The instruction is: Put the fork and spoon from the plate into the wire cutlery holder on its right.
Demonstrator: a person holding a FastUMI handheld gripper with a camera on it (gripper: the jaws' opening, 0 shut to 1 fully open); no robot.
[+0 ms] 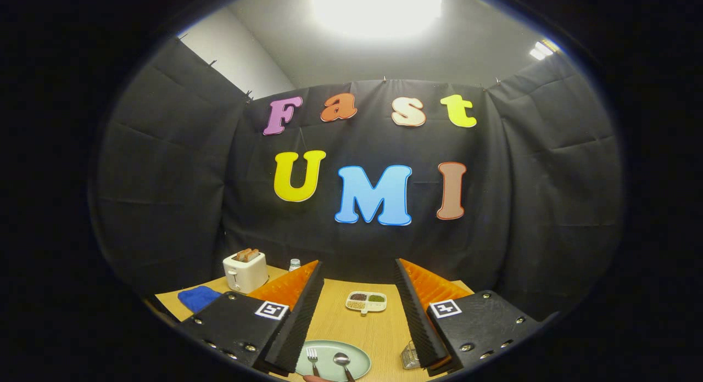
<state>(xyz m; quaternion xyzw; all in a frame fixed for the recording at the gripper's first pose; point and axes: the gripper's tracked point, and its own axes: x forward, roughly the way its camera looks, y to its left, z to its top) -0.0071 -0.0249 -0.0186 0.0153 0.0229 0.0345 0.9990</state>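
Gripper view, start of the cutlery transfer. I hold my tongs point(357, 316) high above the wooden table point(379, 327) with the fingers spread wide and nothing between them, so that the whole work area shows in the gap before I commit to a descent. Nearest, low between the fingertips, lies the pale green plate point(360, 365); on it the fork point(312, 359) and the spoon point(342, 362) rest side by side, bowl and tines pointing away from me, handles toward me, which leaves the handles as the natural place to pinch. Just beside the plate, partly hidden behind my right finger, stands what I take to be the wire cutlery holder point(409, 355), though little of it shows. Neither utensil has been moved yet. Farther on, between the fingers, sits a small divided dish point(366, 301) of grains. Beyond my left finger are a blue cloth point(197, 297), a white toaster point(245, 270) with bread in its slots, and a small bottle point(295, 264).
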